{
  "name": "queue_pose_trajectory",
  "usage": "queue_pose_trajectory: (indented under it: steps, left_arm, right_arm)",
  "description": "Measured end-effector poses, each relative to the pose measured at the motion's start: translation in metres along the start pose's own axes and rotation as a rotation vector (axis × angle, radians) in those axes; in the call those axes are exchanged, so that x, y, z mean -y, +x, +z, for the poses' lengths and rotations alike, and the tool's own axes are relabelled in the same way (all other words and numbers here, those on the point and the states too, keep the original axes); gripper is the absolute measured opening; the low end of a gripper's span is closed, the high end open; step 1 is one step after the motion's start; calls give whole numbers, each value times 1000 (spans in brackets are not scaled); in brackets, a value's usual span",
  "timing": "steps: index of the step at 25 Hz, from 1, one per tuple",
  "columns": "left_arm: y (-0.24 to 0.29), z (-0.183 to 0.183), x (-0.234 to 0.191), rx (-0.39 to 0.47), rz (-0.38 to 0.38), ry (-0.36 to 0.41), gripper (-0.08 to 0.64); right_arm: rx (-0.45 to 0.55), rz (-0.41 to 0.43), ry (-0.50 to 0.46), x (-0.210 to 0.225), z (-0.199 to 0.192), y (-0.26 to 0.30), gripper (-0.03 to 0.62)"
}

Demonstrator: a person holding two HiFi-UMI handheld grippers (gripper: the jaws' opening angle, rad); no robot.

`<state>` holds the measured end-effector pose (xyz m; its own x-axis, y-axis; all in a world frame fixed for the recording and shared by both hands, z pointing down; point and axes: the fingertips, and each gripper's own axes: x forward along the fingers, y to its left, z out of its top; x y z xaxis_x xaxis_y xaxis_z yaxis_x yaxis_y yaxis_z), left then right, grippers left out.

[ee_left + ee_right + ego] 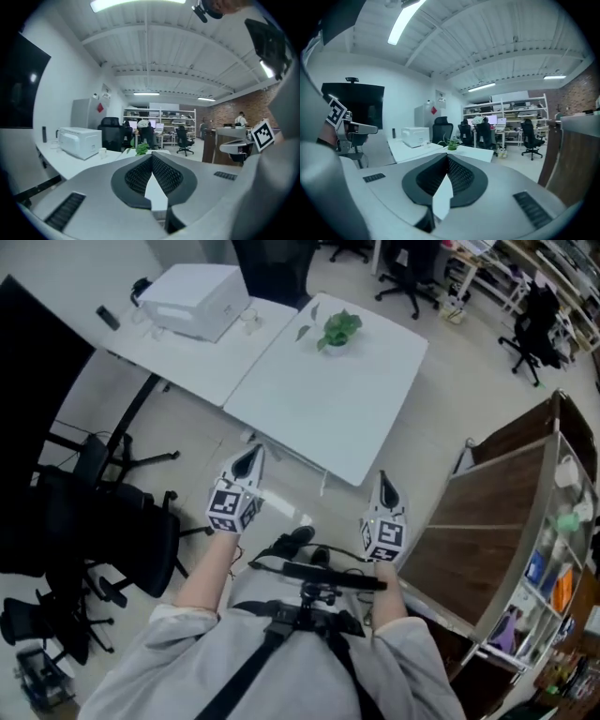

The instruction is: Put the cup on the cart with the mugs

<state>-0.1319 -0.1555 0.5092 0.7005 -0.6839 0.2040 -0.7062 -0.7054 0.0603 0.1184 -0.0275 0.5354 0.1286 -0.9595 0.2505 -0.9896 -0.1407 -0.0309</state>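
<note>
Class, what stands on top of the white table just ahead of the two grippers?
A small green plant stands on the white table, near its far edge; nothing else shows on it. The floor beneath is covered by the tabletop and cannot be seen.

The head camera looks steeply down from high up at the white counter, the floor, the left gripper and the right gripper. Each gripper camera sits close behind its own jaws and looks level across the room. All three views share the counter and its plant.
</note>
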Motion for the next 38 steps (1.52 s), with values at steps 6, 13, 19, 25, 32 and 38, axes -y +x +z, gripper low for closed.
queue_pose_trajectory:
  steps: [6,13,19,25,32,38]
  left_arm:
    - [-47,-7,-36,-2,178,-29,3]
    - [-86,-20,-69,-11,303,-54,3]
    - [-103,-29,-112,-10,350,-96,3]
    - [-96,-39,-157,-23,335,-122,3]
    - [-64,-24,-202,-15,250,-109,3]
    - [-33,-6,-244,12,199,-100,3]
  right_arm:
    - [-29,186,-37,-43,-1,30,6]
    - [-39,326,-95,-92,-5,67,6]
    - [-57,412,-132,-153,-2,99,6]
    - [-71,404,-119,-194,10,136,6]
    - [-85,350,-130,-219,14,184,6]
    - [-57,304,-137,-242,33,219,6]
